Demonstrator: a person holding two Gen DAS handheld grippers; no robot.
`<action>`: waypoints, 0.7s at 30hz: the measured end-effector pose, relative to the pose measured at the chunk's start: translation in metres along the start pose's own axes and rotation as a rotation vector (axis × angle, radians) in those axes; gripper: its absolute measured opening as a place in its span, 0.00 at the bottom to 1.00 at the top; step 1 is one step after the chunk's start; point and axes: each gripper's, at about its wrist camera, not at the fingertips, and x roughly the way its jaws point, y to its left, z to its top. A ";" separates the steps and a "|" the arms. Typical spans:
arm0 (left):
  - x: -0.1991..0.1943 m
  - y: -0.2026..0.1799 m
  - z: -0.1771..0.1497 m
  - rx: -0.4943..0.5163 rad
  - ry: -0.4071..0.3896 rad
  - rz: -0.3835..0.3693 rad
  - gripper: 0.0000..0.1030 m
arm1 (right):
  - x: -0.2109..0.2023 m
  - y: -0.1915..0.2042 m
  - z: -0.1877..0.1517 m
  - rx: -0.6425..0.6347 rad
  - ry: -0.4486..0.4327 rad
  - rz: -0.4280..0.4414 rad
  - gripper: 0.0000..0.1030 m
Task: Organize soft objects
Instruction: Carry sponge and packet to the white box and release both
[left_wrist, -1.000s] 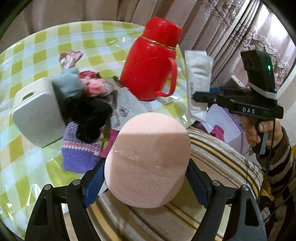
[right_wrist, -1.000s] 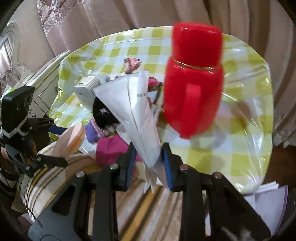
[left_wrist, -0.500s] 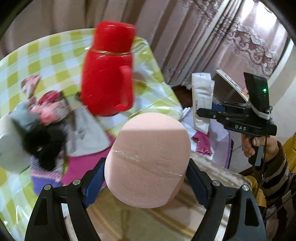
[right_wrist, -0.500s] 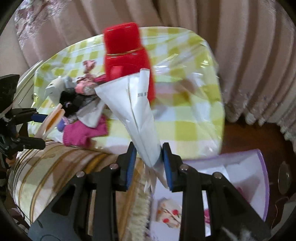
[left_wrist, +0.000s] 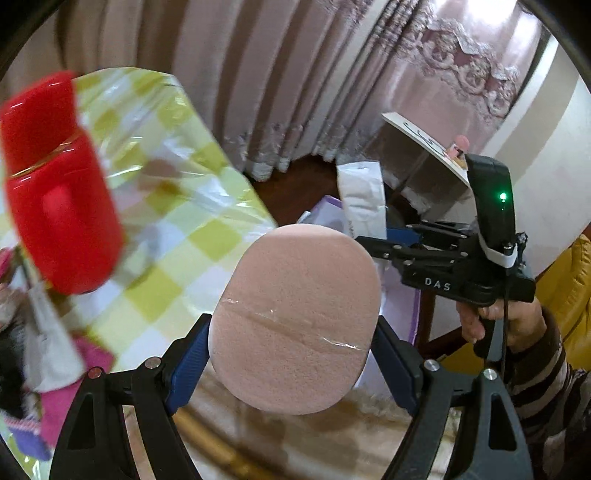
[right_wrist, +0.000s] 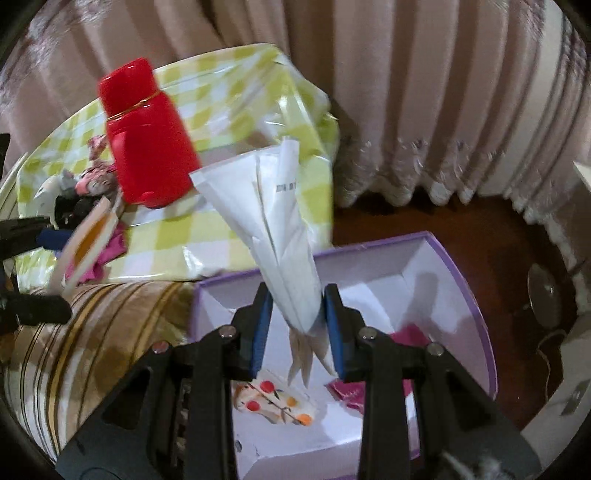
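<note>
We are gripping a round pink foam sponge (left_wrist: 295, 321) in our left gripper (left_wrist: 293, 350) beside the table, and a crumpled white plastic packet (right_wrist: 273, 236) in our right gripper (right_wrist: 295, 325) above the purple-rimmed white box (right_wrist: 476, 314). The packet is held only by its thin end, so it may be slipping.

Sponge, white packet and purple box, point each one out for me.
sponge (left_wrist: 295, 321), left wrist view, middle of its pink face
packet (right_wrist: 277, 236), right wrist view, middle of the creased white body
box (right_wrist: 469, 291), right wrist view, purple rim on the right
</note>
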 end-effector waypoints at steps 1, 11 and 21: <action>0.007 -0.005 0.003 0.003 0.008 -0.006 0.81 | 0.001 -0.007 -0.002 0.016 0.005 -0.006 0.32; 0.068 -0.041 0.018 0.027 0.092 -0.035 0.81 | 0.005 -0.053 -0.017 0.111 0.034 -0.081 0.32; 0.097 -0.055 0.025 0.005 0.129 -0.056 0.85 | 0.010 -0.072 -0.026 0.155 0.059 -0.128 0.34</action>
